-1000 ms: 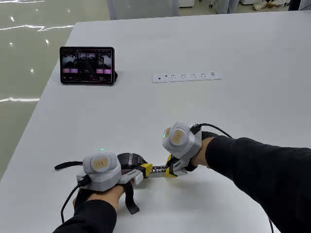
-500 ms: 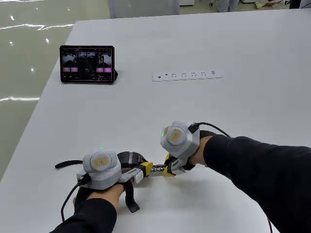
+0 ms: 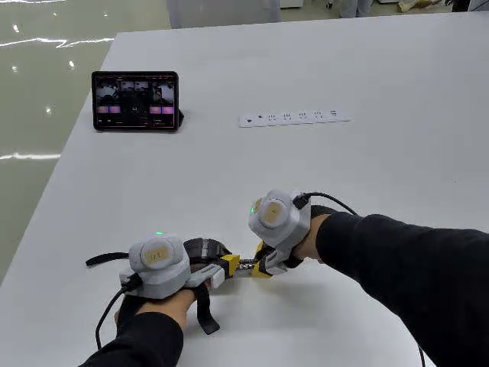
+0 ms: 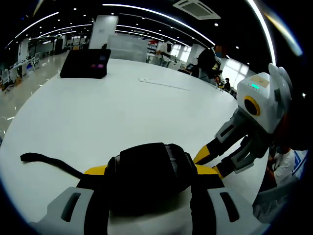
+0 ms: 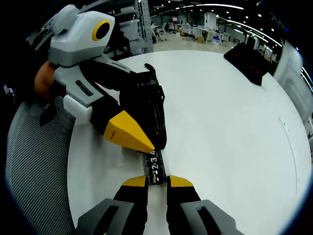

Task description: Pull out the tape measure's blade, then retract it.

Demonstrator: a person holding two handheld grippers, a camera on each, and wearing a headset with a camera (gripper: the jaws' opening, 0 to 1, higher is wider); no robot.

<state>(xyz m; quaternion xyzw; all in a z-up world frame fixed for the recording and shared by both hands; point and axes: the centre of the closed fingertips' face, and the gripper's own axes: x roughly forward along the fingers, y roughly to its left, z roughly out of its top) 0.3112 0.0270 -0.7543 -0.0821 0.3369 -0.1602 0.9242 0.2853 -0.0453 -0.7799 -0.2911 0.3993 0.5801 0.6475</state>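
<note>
- The left gripper is clamped around the black tape measure case, low on the white table.
- The right gripper pinches the blade shut at its end.
- The blade looks thin and springy, so it is best held by its tip.

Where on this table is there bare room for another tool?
Free: the wide stretch between the power strip and the tape measure, and the table right of the strip. Crowded: the near edge, where the left hand-held gripper clamps it and the right hand-held gripper its blade.
</note>
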